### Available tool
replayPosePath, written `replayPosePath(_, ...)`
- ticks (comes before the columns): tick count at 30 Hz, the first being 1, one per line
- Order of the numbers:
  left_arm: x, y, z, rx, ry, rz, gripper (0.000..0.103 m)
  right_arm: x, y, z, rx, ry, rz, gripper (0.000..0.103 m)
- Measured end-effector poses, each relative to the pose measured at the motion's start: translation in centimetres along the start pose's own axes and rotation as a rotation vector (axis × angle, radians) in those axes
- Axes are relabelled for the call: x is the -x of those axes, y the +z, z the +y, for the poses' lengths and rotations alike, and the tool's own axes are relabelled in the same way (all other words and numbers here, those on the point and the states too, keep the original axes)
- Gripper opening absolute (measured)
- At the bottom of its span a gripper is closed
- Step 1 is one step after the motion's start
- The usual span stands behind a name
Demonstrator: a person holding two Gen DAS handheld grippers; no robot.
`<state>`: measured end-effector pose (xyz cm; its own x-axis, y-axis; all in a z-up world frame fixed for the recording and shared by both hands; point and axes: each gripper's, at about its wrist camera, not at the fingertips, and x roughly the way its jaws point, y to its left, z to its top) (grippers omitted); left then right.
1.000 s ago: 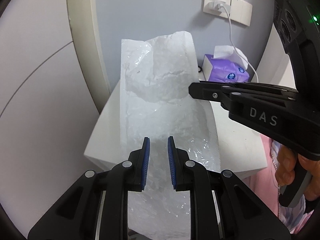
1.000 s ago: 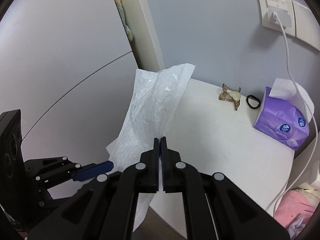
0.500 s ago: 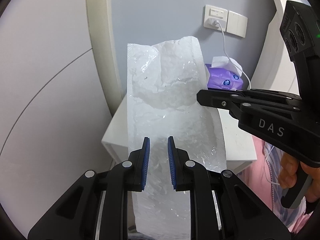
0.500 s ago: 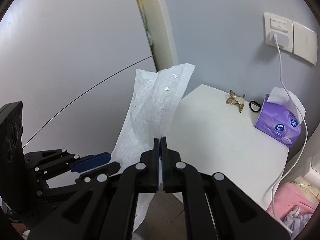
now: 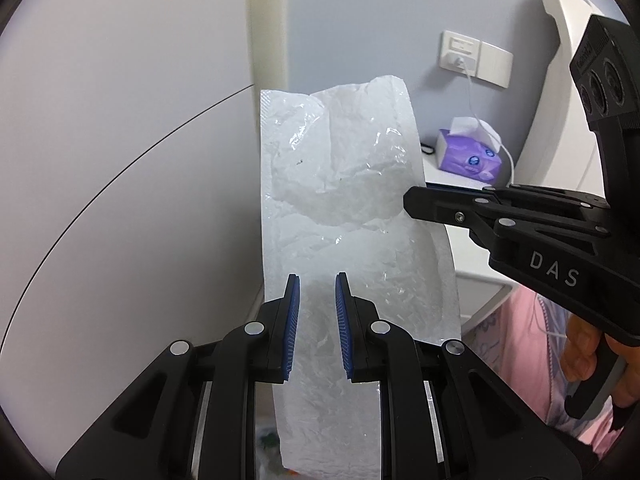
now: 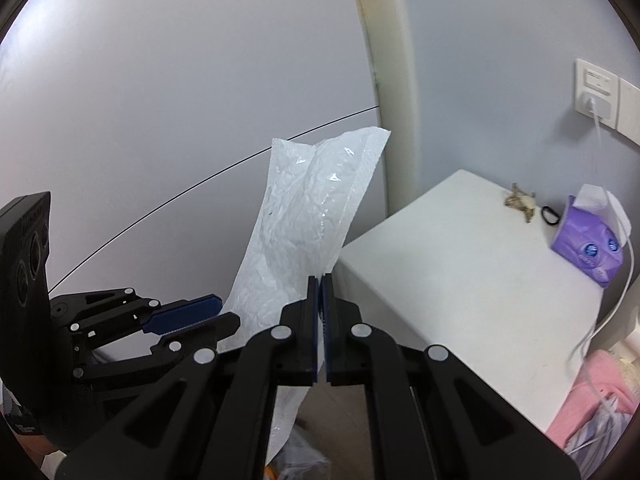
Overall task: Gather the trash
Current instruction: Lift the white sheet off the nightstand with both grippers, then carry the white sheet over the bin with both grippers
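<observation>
A crumpled clear-white plastic wrapper (image 5: 344, 184) hangs upright in the air in front of a grey wall. My right gripper (image 6: 320, 278) is shut on the wrapper's (image 6: 312, 208) right edge and carries it; in the left wrist view its black fingers (image 5: 436, 204) reach in from the right and meet that edge. My left gripper (image 5: 317, 280) is open with a narrow gap between its blue pads. The wrapper shows through that gap, and the pads do not press on it. In the right wrist view the left gripper (image 6: 200, 312) sits low at the left, just beside the wrapper.
A white bedside table (image 6: 460, 264) stands to the right, with a purple tissue box (image 6: 588, 244), a hair clip (image 6: 520, 202) and a black hair tie (image 6: 550, 214) on it. A charger cable hangs from the wall socket (image 6: 594, 94). Pink cloth (image 6: 592, 400) lies at lower right. A hand (image 5: 588, 352) holds the right gripper.
Both grippers and the wrapper have pulled back and up from the table, which now looks smaller and further right. The grip and the left jaws' gap are unchanged.
</observation>
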<state>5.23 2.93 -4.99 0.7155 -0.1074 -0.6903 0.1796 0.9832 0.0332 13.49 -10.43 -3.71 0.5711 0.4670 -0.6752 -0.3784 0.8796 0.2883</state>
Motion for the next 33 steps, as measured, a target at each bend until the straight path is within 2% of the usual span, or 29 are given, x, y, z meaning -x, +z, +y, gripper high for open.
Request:
replayPosePath(8,3.6,-4.2,4.2,0.062,0.074,0.015,0.016,-0.9,-2.8,5.6,0.061,0.081,0.043,0.004)
replayPosePath(18,6.5,-10.0,7.2,0.138,0.141,0.056,0.016,-2.4,-6.5,10.2,0.118,0.149,0.106,0.004)
replayPosePath(25,5.9,-14.4,8.6,0.191,0.159,0.113,0.016,-3.7,-9.8,12.0,0.132,0.165,0.178,0.004)
replayPosePath(33,3.6,-19.1,9.1,0.231,0.144,0.189,0.016,-7.4,-14.6,12.7,0.137,0.152,0.291,0.004)
